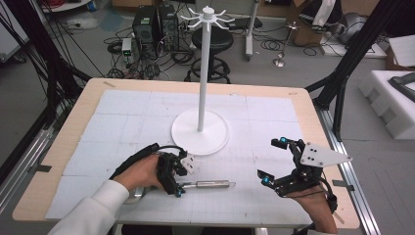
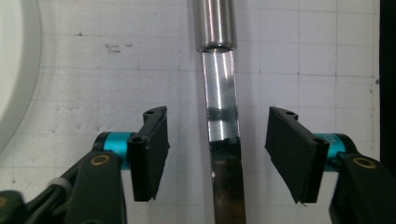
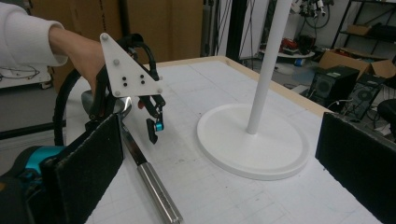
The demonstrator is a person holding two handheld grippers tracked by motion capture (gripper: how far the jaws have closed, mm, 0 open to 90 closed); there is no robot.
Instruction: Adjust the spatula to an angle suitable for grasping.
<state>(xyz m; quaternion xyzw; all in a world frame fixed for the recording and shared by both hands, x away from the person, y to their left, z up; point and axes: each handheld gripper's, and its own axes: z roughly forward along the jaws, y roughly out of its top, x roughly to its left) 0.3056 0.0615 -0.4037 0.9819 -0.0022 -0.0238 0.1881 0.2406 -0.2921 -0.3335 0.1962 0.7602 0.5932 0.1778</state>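
Note:
A steel utensil [image 1: 210, 184] lies on the white gridded mat with its round handle pointing right; its bowl end is tucked under the person's left hand. My left gripper [image 1: 179, 185] is lowered over the flat neck [image 2: 224, 154] of the utensil. Its two black pads [image 2: 154, 140] stand either side of the neck with clear gaps, touching nothing. In the right gripper view the left gripper [image 3: 154, 125] hangs over the utensil [image 3: 156, 191]. My right gripper [image 1: 272, 161] rests at the front right with its jaws wide apart and nothing between them [image 3: 222, 140].
A white stand with a round base [image 1: 215, 139], a tall pole [image 1: 202, 73] and hooks on top occupies the mat's middle, just beyond both grippers. Its base rim [image 2: 14, 70] lies close to the left gripper. The wooden table edge [image 1: 320, 127] runs along the right.

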